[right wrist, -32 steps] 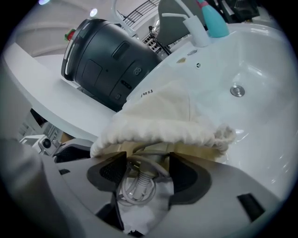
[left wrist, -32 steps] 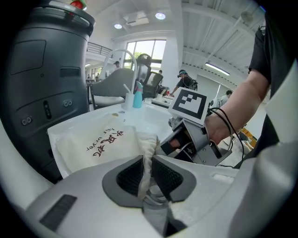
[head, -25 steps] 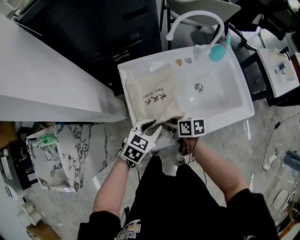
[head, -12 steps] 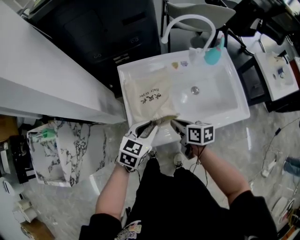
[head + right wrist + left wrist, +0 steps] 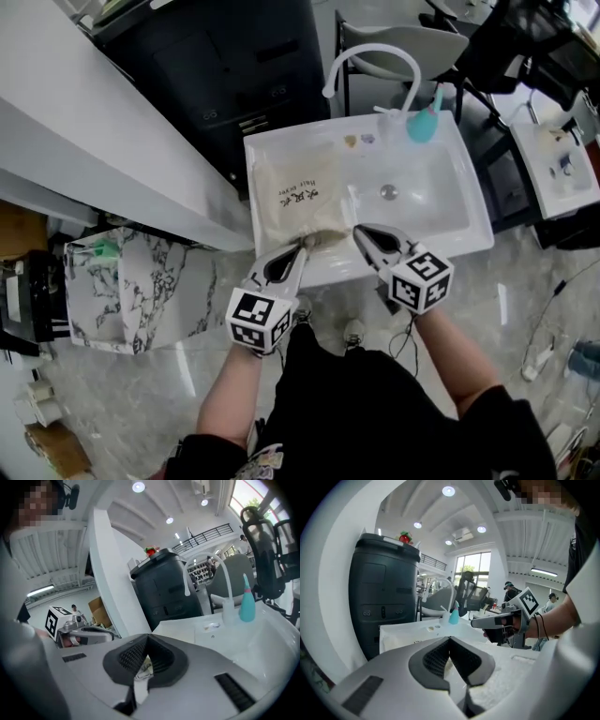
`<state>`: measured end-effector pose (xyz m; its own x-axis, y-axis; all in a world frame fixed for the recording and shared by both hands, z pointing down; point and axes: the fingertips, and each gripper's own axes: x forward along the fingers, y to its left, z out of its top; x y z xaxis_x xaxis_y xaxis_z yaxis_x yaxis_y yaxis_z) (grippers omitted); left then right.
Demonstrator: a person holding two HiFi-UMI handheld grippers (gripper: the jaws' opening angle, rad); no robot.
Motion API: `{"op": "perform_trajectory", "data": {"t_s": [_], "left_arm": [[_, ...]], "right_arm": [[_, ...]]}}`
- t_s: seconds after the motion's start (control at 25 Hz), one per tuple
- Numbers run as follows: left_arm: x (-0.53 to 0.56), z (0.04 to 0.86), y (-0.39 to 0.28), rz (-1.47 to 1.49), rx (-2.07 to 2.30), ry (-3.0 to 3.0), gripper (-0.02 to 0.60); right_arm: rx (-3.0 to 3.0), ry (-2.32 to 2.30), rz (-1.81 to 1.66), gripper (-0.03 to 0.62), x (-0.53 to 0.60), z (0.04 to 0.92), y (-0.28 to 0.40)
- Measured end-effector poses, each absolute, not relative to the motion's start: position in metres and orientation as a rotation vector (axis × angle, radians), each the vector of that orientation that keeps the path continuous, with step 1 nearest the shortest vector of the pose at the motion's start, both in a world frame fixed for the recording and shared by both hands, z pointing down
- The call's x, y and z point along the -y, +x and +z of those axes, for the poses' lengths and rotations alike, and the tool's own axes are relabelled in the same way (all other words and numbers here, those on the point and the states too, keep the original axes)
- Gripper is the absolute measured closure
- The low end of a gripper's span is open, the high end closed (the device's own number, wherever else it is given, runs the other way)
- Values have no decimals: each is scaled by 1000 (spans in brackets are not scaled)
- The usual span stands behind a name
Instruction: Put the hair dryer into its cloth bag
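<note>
A beige cloth bag [image 5: 300,192] printed "Hair dryer" lies in the left half of the white sink [image 5: 469,202]. Its gathered mouth [image 5: 326,236] points at the near rim. The hair dryer itself is not in sight. My left gripper [image 5: 302,246] meets the mouth's left side; its jaws are closing and look shut, with pale cloth [image 5: 449,665] between the pads. At the right side, my right gripper [image 5: 357,229] is shut on a fold of cloth with a white cord [image 5: 143,668]. Each gripper sees the other: the right gripper [image 5: 473,623], the left gripper [image 5: 110,638].
A curved white faucet [image 5: 370,54] and a teal bottle [image 5: 422,122] stand at the sink's far edge. A dark cabinet [image 5: 234,56] and a white counter [image 5: 84,122] lie behind and to the left. A marbled box [image 5: 131,281] sits on the floor at left.
Both grippers have risen from the sink's near rim toward the camera and spread a little apart. Their jaws, open at the bag's mouth before, now stand shut.
</note>
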<state>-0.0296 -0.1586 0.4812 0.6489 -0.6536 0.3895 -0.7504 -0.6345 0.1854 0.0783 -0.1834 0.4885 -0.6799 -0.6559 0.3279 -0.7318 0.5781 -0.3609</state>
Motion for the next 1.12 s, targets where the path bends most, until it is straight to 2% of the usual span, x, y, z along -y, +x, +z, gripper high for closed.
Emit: {"op": "perform_trajectory", "data": {"t_s": [0.36,1.12], "left_arm": [[101,435,-34,307,1356,2492,578],[-8,417,-90,226,1477,2418,578]], "right_arm": [[2839,1004,576,597,138,432,82],[2877,945,577,597,57,407,34]]}}
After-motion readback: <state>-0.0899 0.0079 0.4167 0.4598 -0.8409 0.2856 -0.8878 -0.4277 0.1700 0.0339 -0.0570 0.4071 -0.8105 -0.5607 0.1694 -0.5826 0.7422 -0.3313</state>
